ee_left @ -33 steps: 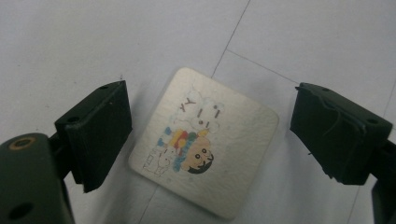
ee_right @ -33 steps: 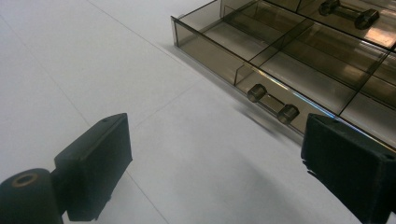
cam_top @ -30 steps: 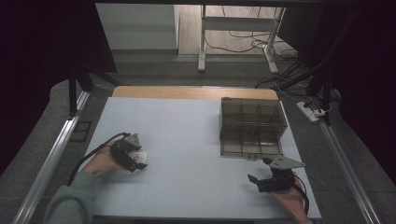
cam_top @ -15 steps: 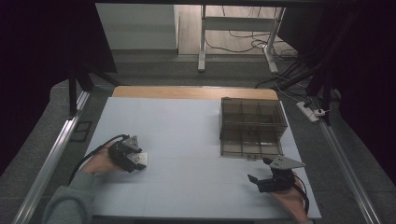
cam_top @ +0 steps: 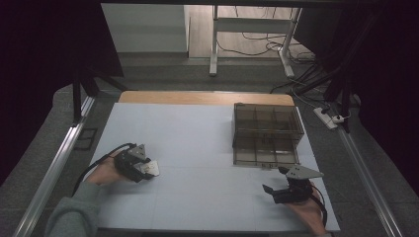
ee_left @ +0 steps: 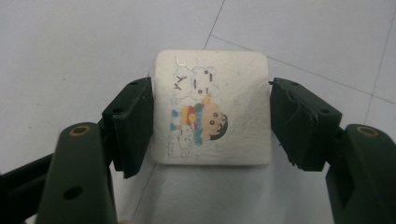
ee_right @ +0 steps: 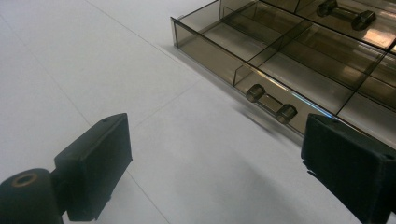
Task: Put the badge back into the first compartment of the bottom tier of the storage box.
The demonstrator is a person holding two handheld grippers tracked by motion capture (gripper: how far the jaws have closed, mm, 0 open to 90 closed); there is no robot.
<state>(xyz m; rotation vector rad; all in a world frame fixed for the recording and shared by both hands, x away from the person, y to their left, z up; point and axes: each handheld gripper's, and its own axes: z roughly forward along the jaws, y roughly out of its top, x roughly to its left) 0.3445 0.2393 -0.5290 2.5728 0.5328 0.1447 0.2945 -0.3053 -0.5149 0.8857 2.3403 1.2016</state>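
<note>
A white square pad (ee_left: 212, 112) printed with a cartoon figure lies on the pale table between the jaws of my left gripper (ee_left: 212, 123). The jaws have just been closing and now press on its two side edges. In the high view this gripper (cam_top: 146, 171) and the pad (cam_top: 152, 167) sit at the table's left. My right gripper (cam_top: 274, 181) rests near the front right, open and wide, with nothing between its fingers (ee_right: 100, 163).
A brown see-through drawer box (cam_top: 267, 129) stands at the right, its lower drawer (ee_right: 280, 65) pulled out with empty compartments and a bar handle (ee_right: 271, 102) facing my right gripper. A wooden strip (cam_top: 197, 97) edges the far side.
The left gripper's jaws have closed in on the white pad. Both hands have stayed in place.
</note>
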